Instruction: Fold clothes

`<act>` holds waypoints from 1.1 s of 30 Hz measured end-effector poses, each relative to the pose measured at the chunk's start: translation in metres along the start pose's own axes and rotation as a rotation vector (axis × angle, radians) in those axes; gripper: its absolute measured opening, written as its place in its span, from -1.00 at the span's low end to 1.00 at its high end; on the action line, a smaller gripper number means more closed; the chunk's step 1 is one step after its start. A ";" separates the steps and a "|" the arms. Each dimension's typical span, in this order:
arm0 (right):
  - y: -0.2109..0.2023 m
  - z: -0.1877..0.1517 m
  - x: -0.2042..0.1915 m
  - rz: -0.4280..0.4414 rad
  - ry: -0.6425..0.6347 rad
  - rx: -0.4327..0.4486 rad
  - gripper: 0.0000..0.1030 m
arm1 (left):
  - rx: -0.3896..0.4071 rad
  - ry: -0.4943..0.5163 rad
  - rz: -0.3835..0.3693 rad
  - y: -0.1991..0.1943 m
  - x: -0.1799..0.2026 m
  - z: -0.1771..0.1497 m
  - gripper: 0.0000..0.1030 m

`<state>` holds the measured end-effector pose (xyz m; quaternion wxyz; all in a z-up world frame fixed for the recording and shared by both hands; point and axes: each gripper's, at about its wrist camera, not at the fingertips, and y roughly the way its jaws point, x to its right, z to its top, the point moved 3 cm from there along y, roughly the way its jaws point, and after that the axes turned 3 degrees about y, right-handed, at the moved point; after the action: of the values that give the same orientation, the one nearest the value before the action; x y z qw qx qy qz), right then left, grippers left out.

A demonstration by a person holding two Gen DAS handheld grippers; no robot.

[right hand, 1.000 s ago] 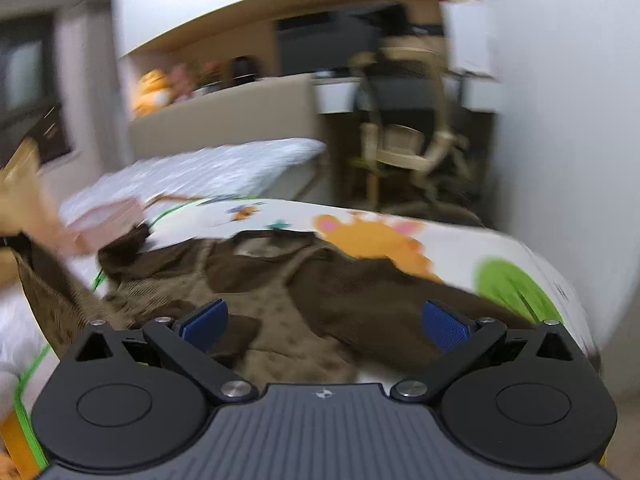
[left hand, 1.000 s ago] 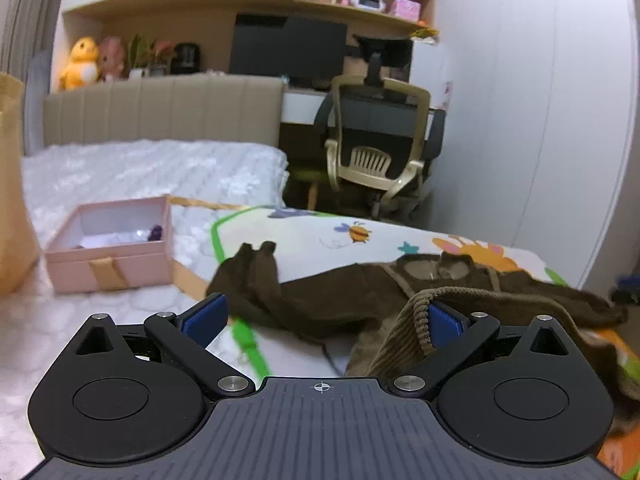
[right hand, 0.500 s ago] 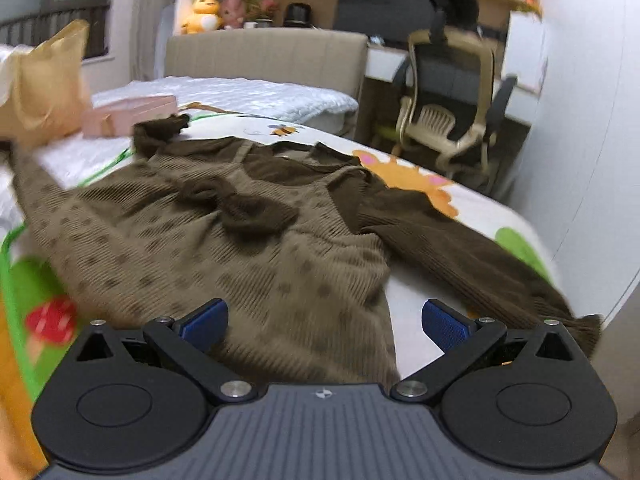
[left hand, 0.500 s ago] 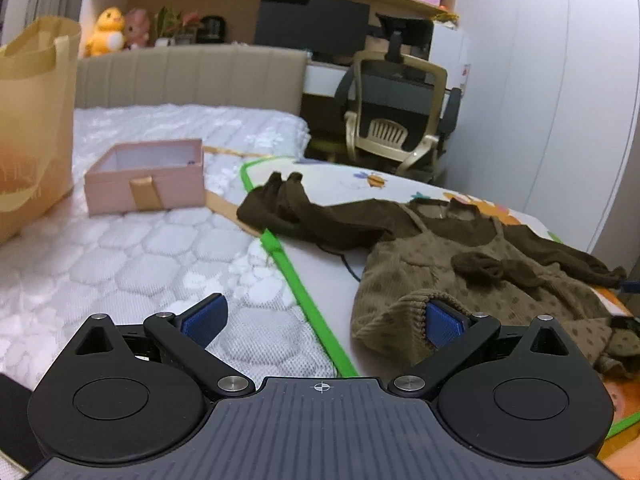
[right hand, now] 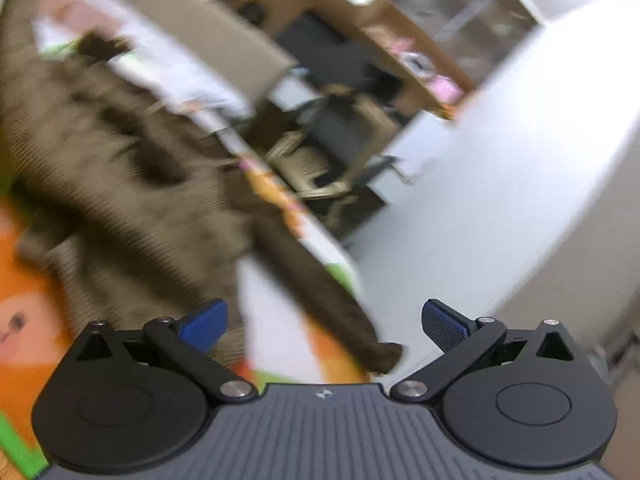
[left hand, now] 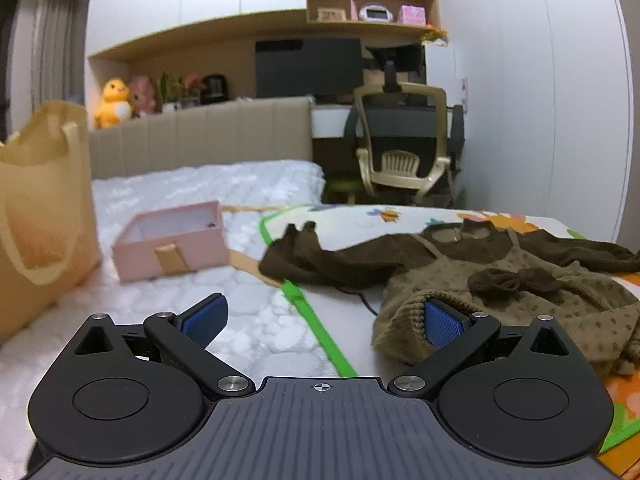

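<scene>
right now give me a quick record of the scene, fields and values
garment: brown dress spread on the cartoon play mat
left gripper: fingers wide apart, the dress hem draped over one finger
right gripper: fingers wide apart, nothing between them, view blurred
sleeve: dark, lies ahead of the right gripper
nearby: pink box, tan tote bag on the white bed

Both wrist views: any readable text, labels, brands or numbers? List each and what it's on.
None readable.
Paper bag: no legible print.
Shelf items: too small to read.
Sheet on the cabinet door: too small.
Right wrist view: motion-blurred, nothing legible.
</scene>
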<state>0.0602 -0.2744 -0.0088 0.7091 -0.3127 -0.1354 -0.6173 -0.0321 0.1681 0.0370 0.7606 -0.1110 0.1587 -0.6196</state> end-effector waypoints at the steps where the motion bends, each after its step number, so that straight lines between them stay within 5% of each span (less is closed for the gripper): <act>1: -0.004 0.001 0.008 0.034 0.037 0.002 1.00 | -0.001 -0.001 0.001 -0.003 0.000 -0.001 0.99; 4: -0.018 -0.003 0.001 0.142 -0.005 0.005 1.00 | -0.018 -0.003 0.005 -0.002 0.001 -0.007 0.99; 10: -0.010 -0.017 -0.044 0.202 -0.185 -0.067 1.00 | -0.025 -0.012 0.005 0.004 0.000 -0.008 0.99; 15: 0.002 -0.011 -0.049 -0.015 -0.201 -0.006 1.00 | -0.027 -0.008 0.008 0.001 0.000 -0.008 0.99; 20: -0.021 -0.003 0.017 -0.172 0.049 0.018 1.00 | -0.033 0.005 -0.002 -0.020 0.000 -0.014 0.99; 24: -0.042 -0.024 0.049 -0.099 0.170 -0.021 1.00 | -0.064 -0.017 -0.027 -0.033 -0.009 -0.024 0.99; 29: -0.047 -0.053 0.033 0.166 0.077 -0.103 1.00 | -0.114 -0.062 -0.145 -0.038 -0.016 -0.037 0.99; 33: -0.046 -0.055 0.030 0.227 0.052 -0.100 1.00 | -0.109 -0.041 -0.198 -0.027 0.000 -0.028 0.99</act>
<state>0.0113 -0.3338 -0.0209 0.7613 -0.3449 -0.0497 -0.5469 -0.0668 0.1638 0.0211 0.6916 -0.1796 0.1648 -0.6798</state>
